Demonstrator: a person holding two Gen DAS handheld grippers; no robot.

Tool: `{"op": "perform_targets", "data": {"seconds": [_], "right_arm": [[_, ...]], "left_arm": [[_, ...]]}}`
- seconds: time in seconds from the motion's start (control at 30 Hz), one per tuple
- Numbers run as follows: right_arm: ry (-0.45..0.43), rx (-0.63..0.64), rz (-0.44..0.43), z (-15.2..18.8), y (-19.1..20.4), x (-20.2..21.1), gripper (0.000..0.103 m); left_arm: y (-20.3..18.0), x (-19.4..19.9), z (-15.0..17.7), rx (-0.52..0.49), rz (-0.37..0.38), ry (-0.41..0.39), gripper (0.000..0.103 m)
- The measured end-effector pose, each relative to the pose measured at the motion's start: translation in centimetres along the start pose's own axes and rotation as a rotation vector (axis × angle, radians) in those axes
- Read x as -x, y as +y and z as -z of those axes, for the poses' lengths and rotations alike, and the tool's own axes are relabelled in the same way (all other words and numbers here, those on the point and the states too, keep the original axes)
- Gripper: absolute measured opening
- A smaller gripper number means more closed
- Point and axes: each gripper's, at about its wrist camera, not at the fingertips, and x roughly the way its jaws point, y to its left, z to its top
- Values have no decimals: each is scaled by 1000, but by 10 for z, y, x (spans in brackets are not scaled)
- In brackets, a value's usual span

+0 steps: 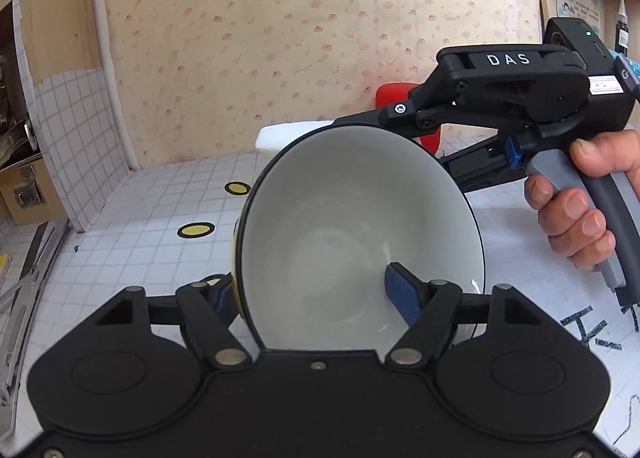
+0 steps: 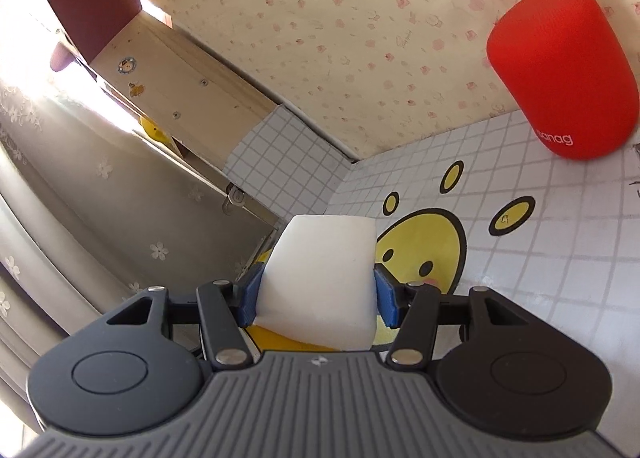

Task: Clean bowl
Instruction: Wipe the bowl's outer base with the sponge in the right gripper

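Note:
A bowl [image 1: 340, 218], white inside with a dark rim, is held tilted so its opening faces the left wrist camera. My left gripper [image 1: 316, 292] is shut on the bowl's wall, with one blue pad [image 1: 402, 294] inside and the other finger outside on the left. My right gripper [image 2: 316, 290] is shut on a white sponge block [image 2: 324, 274], its blue pads pressing both sides. In the left wrist view the sponge [image 1: 288, 134] pokes out just behind the bowl's upper rim, and a hand [image 1: 576, 210] grips the right gripper's handle.
A red speaker [image 2: 560, 70] stands on the white tiled tabletop [image 2: 540, 258] against the flowered wall. A yellow smiley sticker [image 2: 424, 250] and yellow dots mark the tabletop. A wooden cabinet [image 2: 180, 74] stands at the left, with shelves and boxes [image 1: 28, 186] beyond the table's left edge.

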Motion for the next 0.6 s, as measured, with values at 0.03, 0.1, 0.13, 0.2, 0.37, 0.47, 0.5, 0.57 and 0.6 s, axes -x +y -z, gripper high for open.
{"op": "perform_targets", "data": {"seconds": [0.03,0.1,0.13,0.2,0.37,0.47,0.5,0.57,0.6], "right_arm": [[1,26,15,-1,3,2,58],[3,64,30,-4,5,8,58],[4,76,38,-4,5,11,58],[6,72,40,-6,2,14,58],[1,61,20,-7,6,4,58],[2,91,8,-6,16,-4,58],[3,103,10,-5,18,-5,58],[7,126,14,-5,21,-5,58],[15,126,3,-6,19,-2,58]], "left_arm": [[-1,0,0,0,-2,1,75],[-1,0,1,2,-2,9,75],[-1,0,1,4,-2,13,75],[-1,-1,2,3,-4,18,75],[-6,2,2,-14,-11,8,75],[-7,4,1,-23,-15,4,75],[-7,4,1,-22,-15,7,75],[-7,6,2,-23,-17,14,75],[-7,7,2,-24,-19,17,75]]}}
